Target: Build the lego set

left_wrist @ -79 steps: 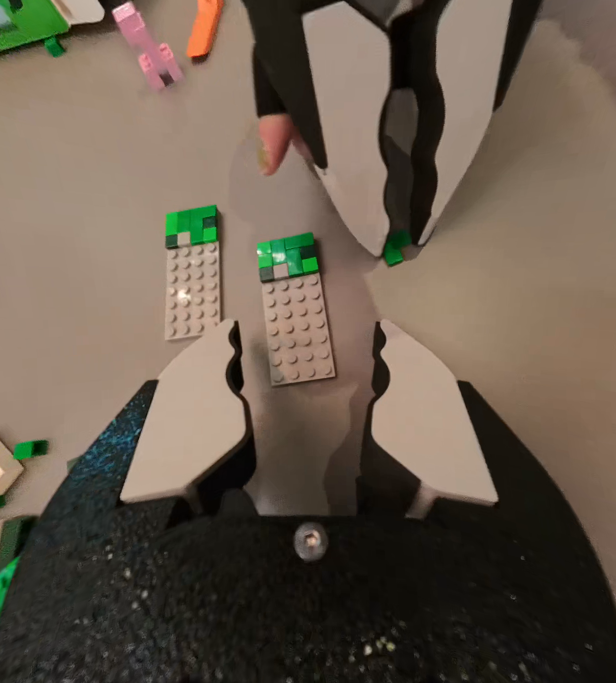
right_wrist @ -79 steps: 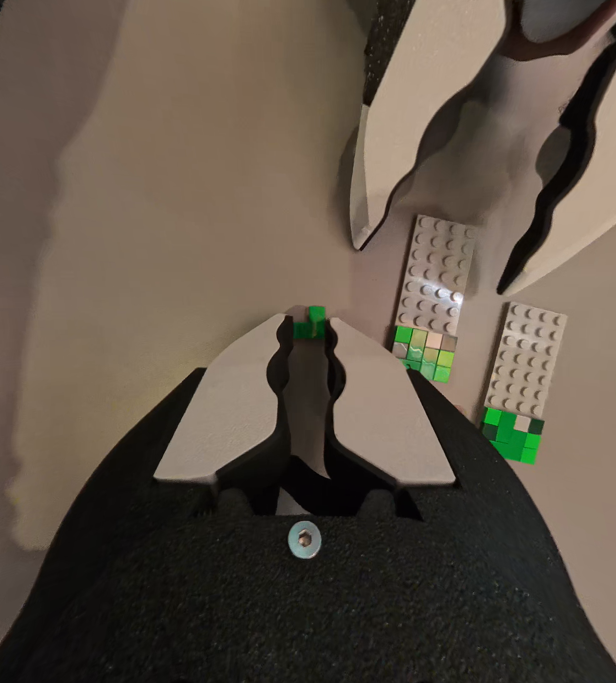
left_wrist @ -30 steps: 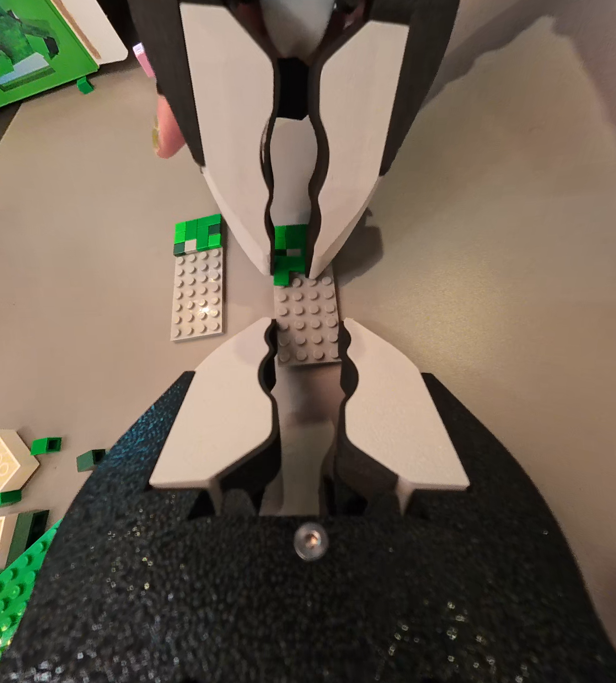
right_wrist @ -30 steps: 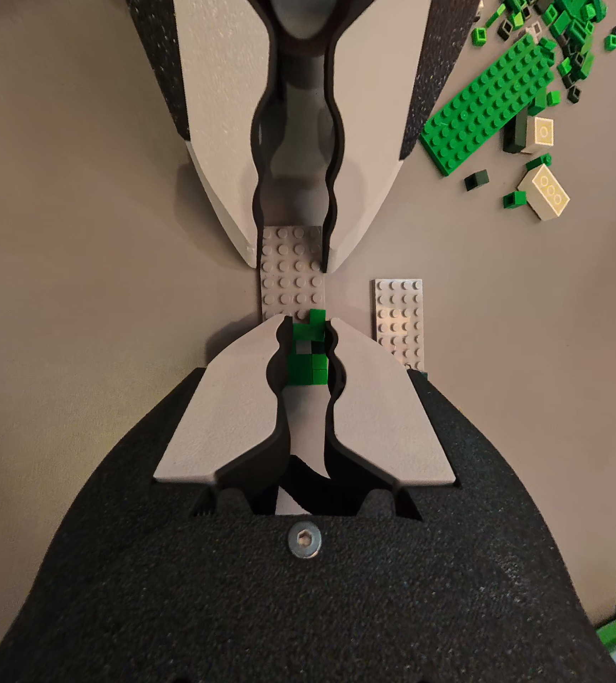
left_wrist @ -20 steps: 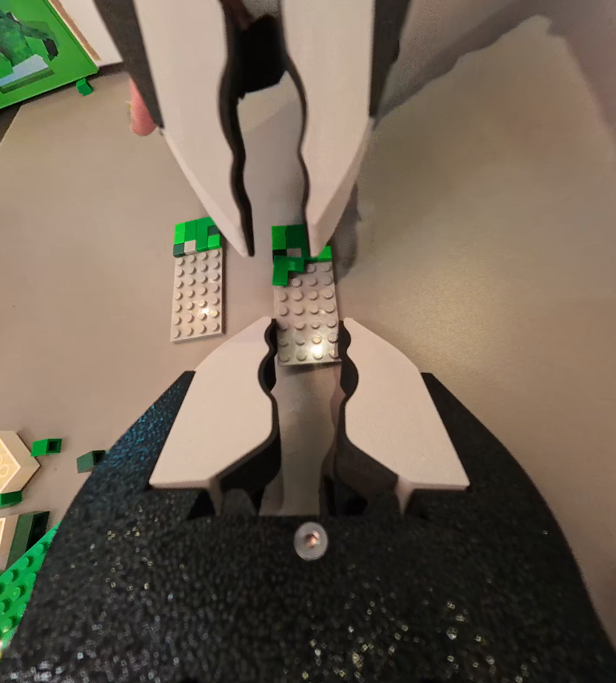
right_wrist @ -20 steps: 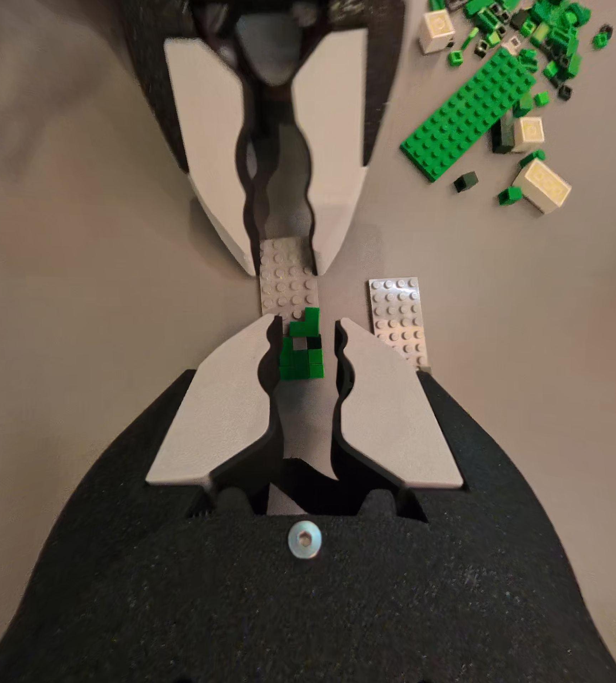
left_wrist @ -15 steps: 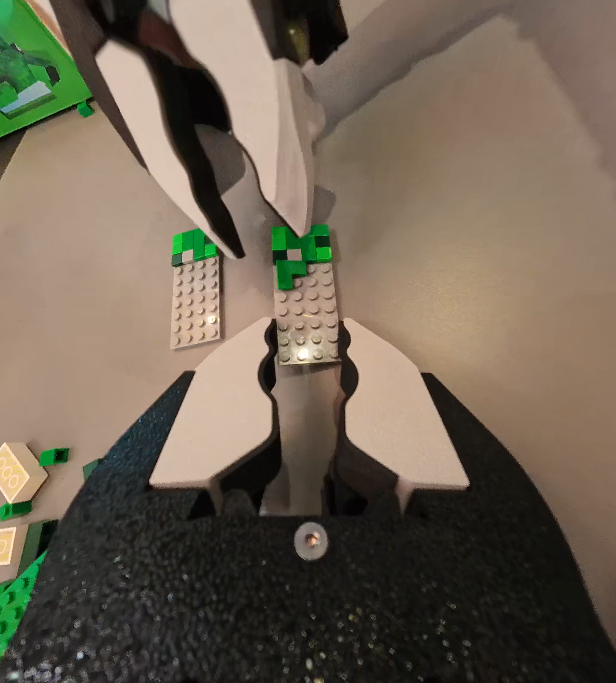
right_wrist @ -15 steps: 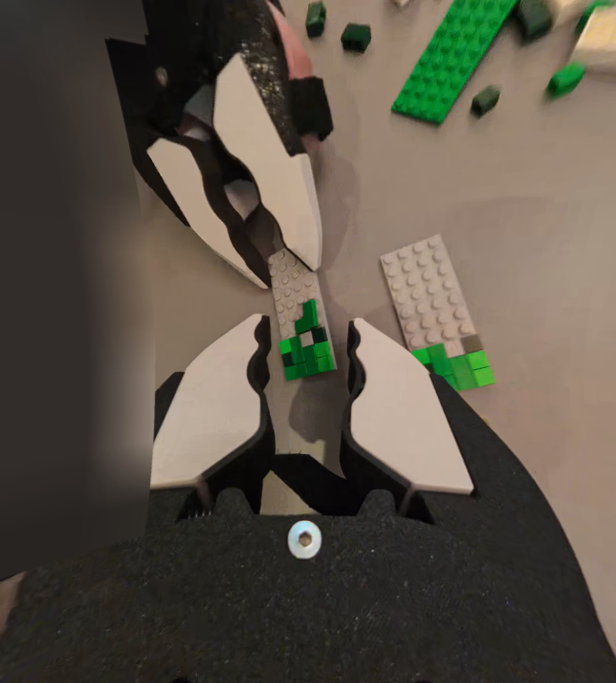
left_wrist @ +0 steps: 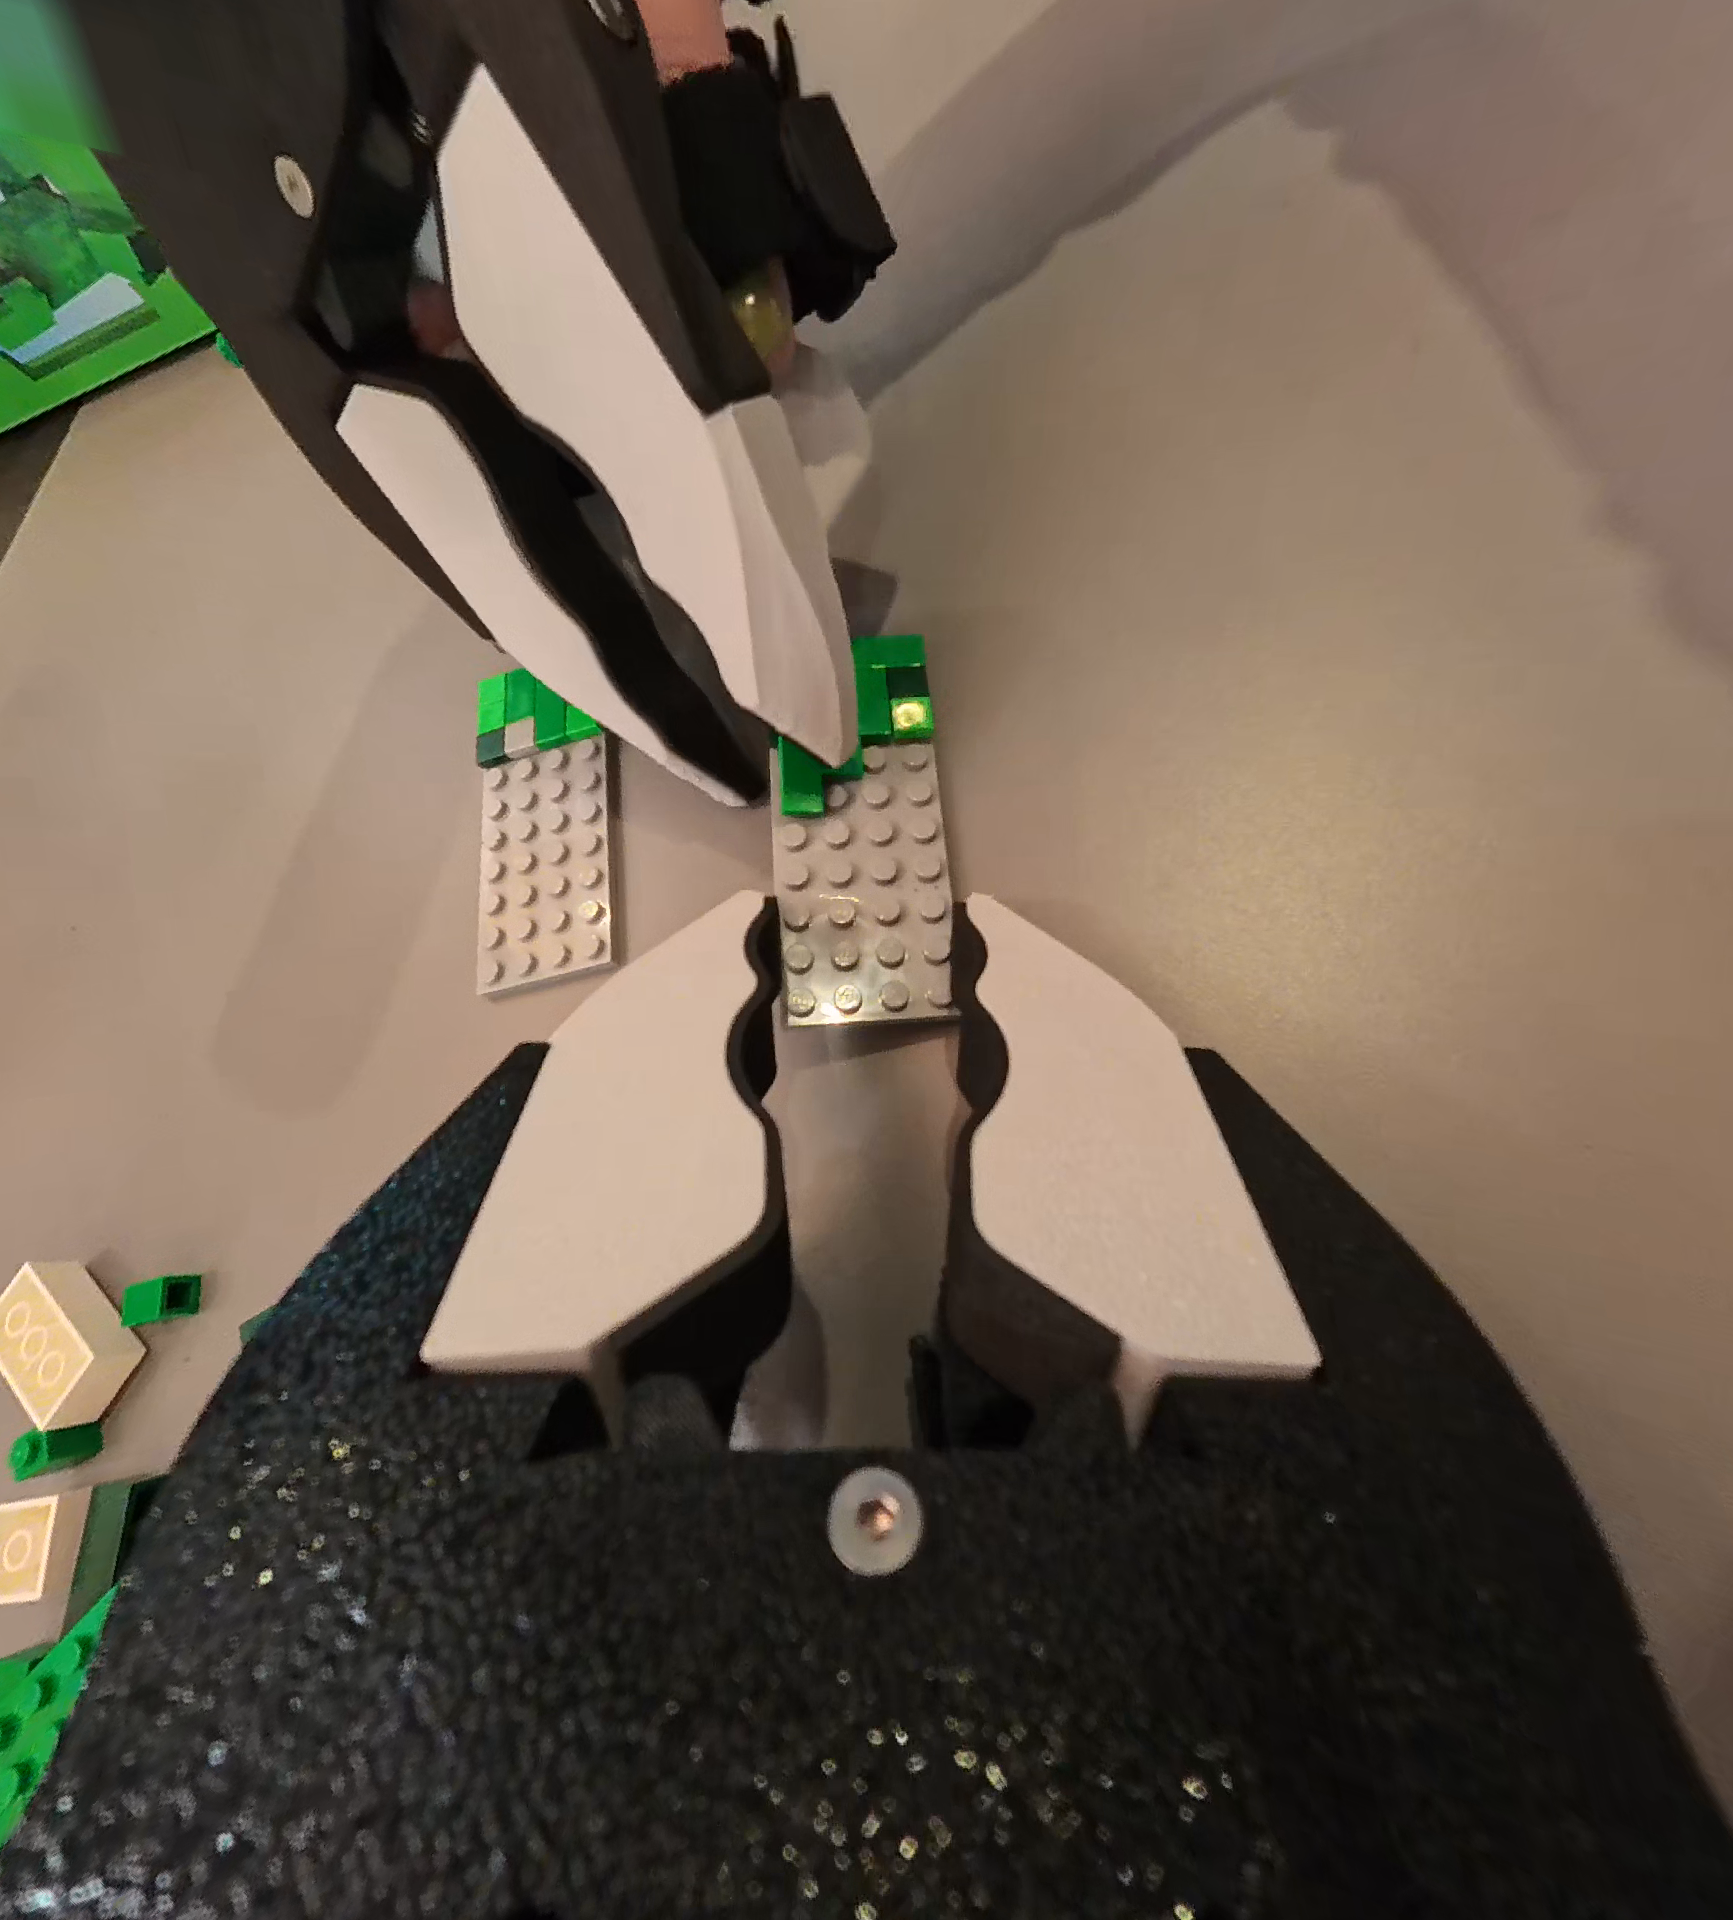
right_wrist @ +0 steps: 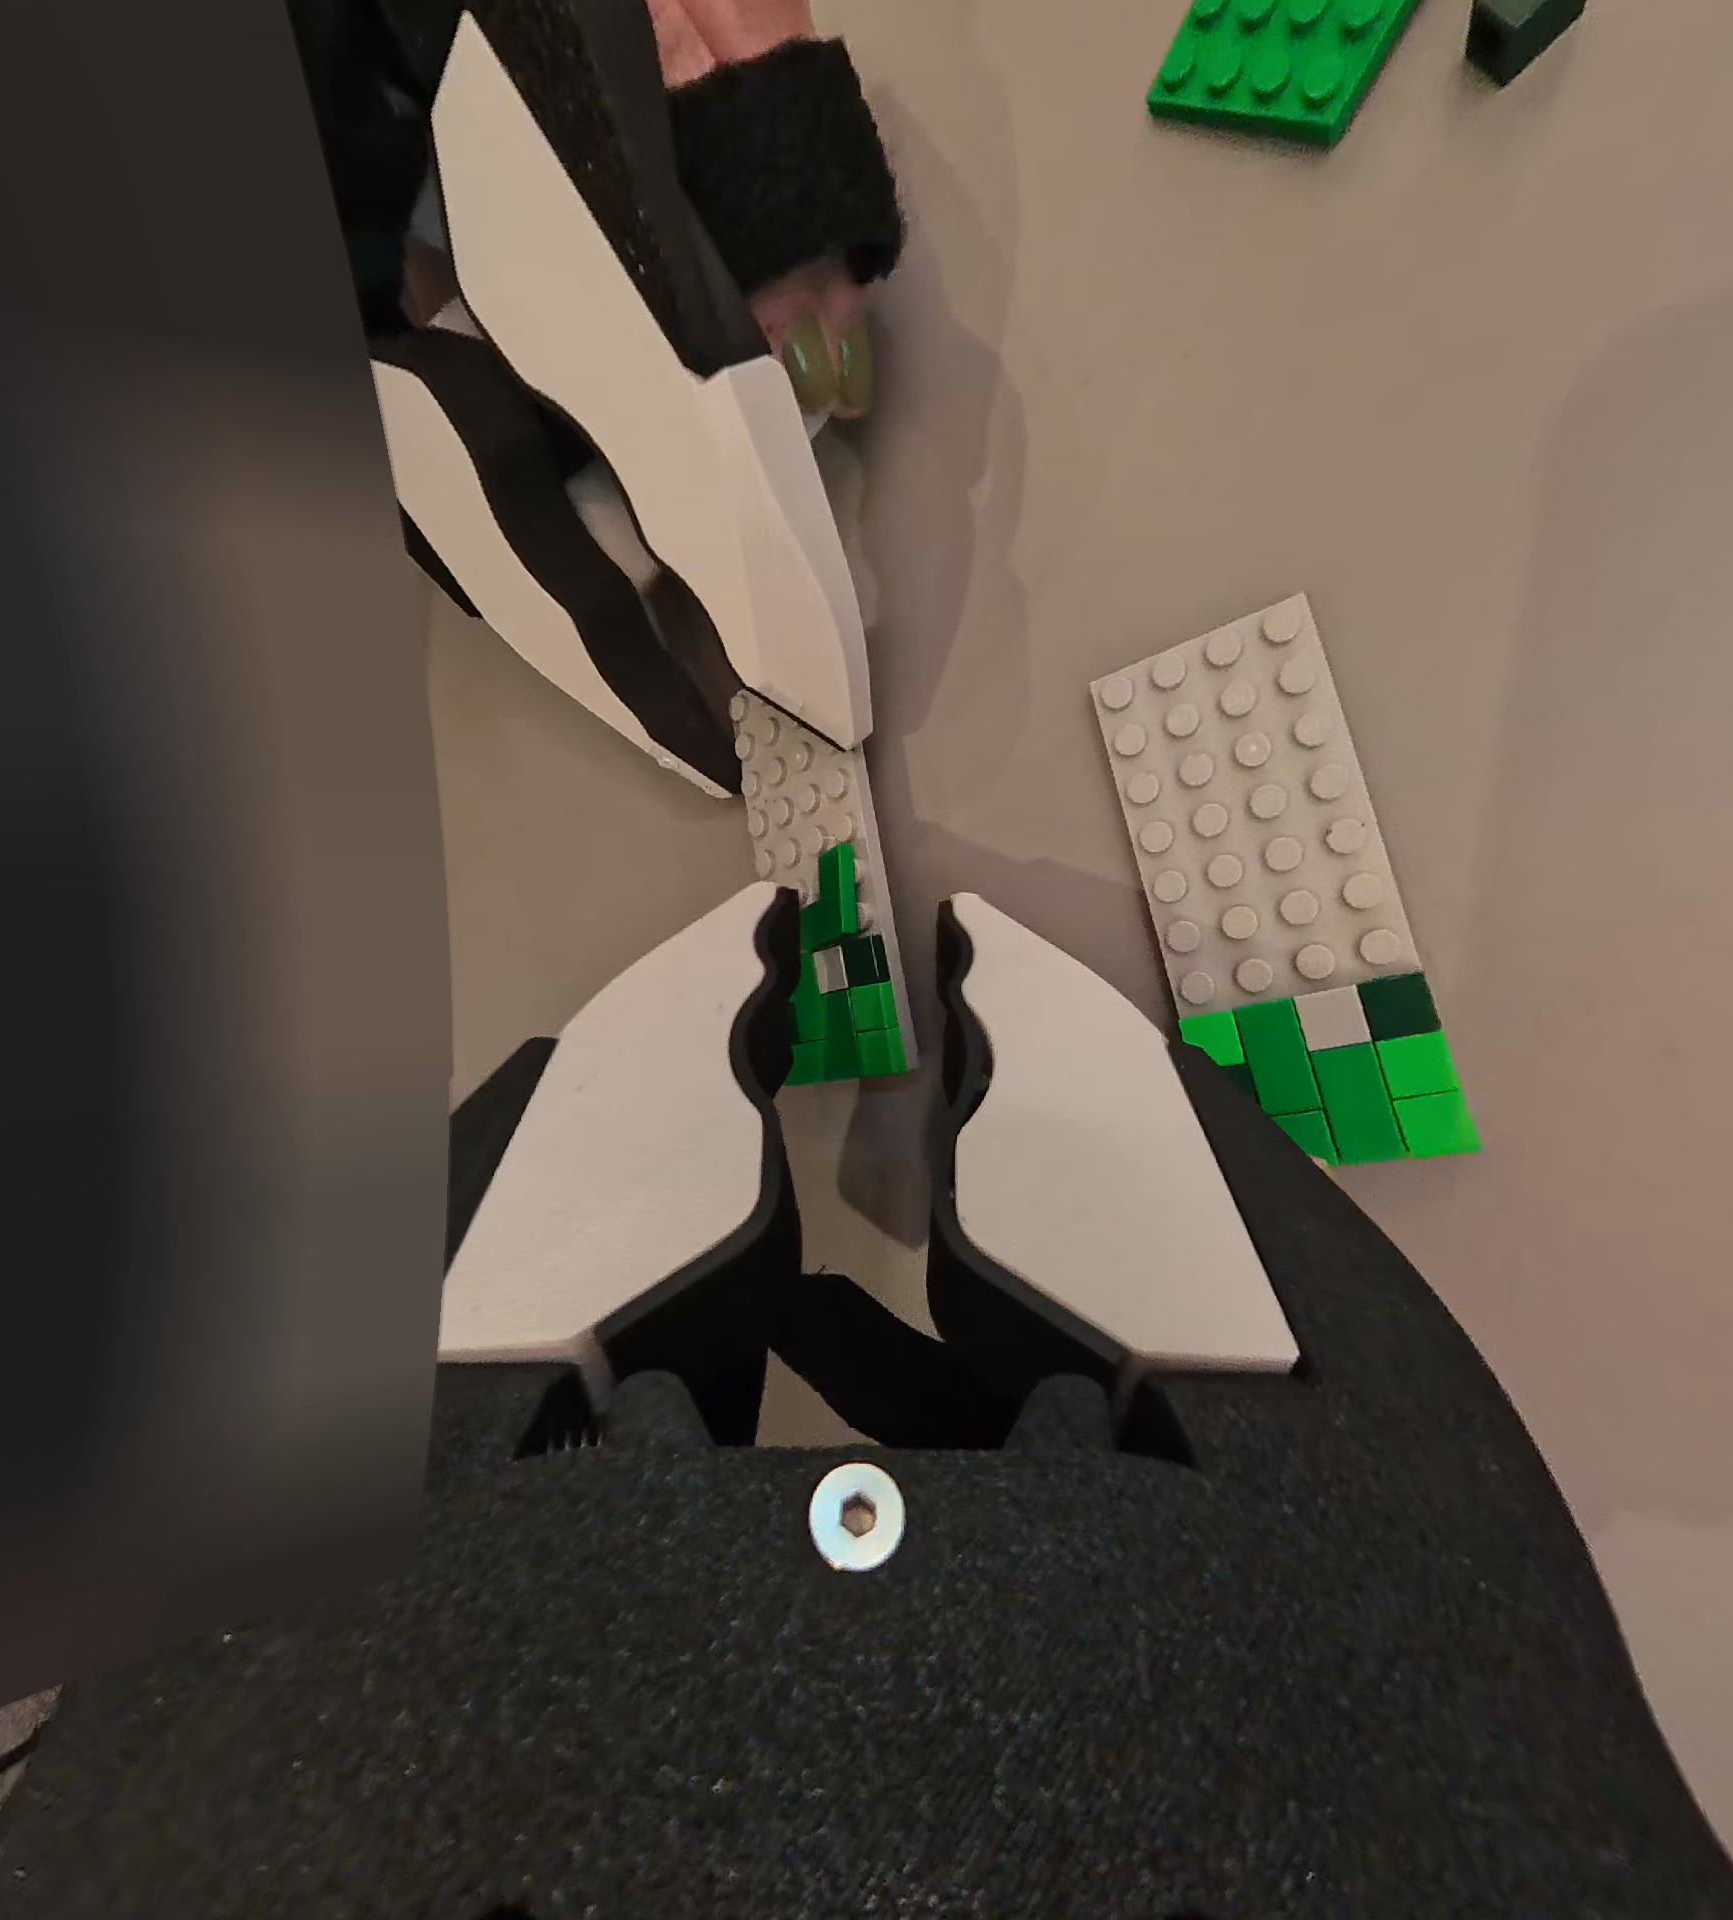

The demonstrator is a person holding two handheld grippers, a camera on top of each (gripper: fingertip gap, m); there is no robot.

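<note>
A grey studded plate [left_wrist: 867, 883] with green tiles [left_wrist: 893, 686] on its far end is held by my left gripper [left_wrist: 867, 914], which is shut on its near end. The plate seems slightly off the table. My right gripper [left_wrist: 784, 769] comes in tilted from the upper left, and one fingertip [left_wrist: 826, 727] rests on the green tiles. In the right wrist view my right gripper [right_wrist: 857, 904] is open. The plate's green end [right_wrist: 841, 1018] lies between its fingers, with a gap at the right finger. The left gripper [right_wrist: 789, 764] holds the plate's far end [right_wrist: 800, 790].
A second grey plate [left_wrist: 545, 862] with green tiles at one end [right_wrist: 1340, 1081] lies flat beside the held one. White bricks [left_wrist: 57, 1340], small green pieces [left_wrist: 161, 1299] and a green plate [right_wrist: 1267, 62] lie further out. A green printed box [left_wrist: 10, 312] is at the back left. Both grippers' tips are close together, under 4 cm apart.
My right gripper let go of the green tiles, opened, rolled over to a tilt and came down with one fingertip on the tiles. My left gripper kept its hold on the plate.
</note>
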